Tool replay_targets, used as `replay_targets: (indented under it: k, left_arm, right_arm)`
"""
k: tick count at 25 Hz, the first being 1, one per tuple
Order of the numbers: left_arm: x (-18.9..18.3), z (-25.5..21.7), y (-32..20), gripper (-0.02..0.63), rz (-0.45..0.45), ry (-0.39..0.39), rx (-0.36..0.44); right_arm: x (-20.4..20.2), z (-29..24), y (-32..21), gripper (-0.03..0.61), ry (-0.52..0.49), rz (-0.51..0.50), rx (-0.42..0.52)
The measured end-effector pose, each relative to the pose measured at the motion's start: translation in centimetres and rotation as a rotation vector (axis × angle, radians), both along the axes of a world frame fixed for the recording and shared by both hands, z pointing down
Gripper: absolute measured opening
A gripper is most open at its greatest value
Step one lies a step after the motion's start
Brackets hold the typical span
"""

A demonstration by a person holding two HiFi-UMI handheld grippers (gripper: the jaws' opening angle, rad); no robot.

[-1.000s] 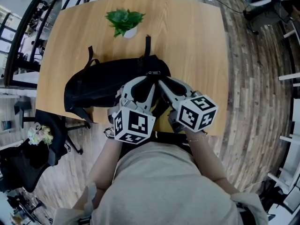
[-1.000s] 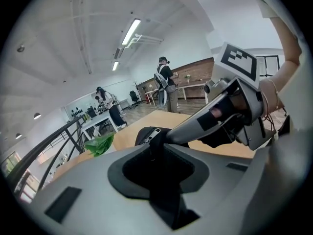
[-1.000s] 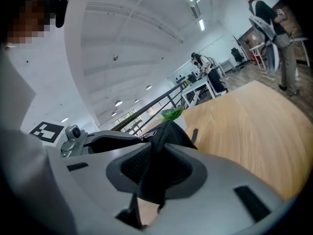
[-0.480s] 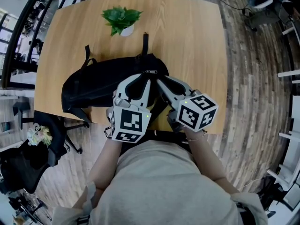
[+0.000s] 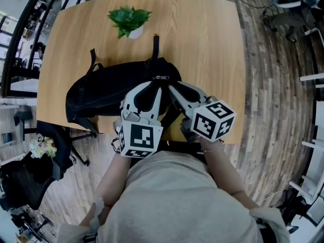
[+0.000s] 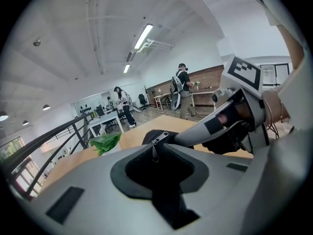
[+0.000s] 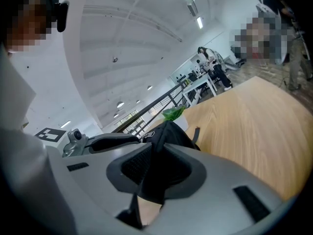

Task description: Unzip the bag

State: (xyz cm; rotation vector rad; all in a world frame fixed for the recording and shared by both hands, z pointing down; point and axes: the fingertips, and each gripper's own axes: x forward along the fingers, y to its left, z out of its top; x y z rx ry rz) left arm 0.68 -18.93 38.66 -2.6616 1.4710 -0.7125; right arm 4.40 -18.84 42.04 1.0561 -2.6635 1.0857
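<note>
Pinching the zipper pull (image 6: pixel 155 151) between its tips, the left gripper (image 6: pixel 156 144) sits beside the right gripper (image 7: pixel 157 140), clamped on black fabric of the bag (image 5: pixel 106 89), which lies along the table's (image 5: pixel 212 44) near edge, left of centre.

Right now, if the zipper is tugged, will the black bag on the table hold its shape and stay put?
Likely floppy: the bag lies slumped and flattish, so fabric may bunch behind the zipper pull. It looks lightly filled, so probably light and apt to slide on the smooth table.
</note>
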Motion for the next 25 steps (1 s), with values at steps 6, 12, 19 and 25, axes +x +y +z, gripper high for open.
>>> replay_targets:
  k: [6,12,19,25]
  left_arm:
    - [-0.2,0.7,-0.6,0.077,-0.002,-0.026,-0.008]
    - [0.0,1.9,-1.1,0.078,-0.005,-0.041,-0.027]
    - [-0.1,2.7,-1.5,0.077,-0.023,-0.054,-0.035]
    - [-0.6,2.5,-1.1,0.052,-0.031,-0.048,-0.051]
  right_arm:
    - [0.0,0.0,0.0,0.082,0.003,0.001,-0.001]
    - [-0.1,-0.1,0.2,0.078,0.009,-0.005,0.002]
    - [-0.1,-0.1,0.3,0.073,0.018,-0.004,0.004]
    - [0.1,0.1,0.2,0.071,0.007,0.001,0.003]
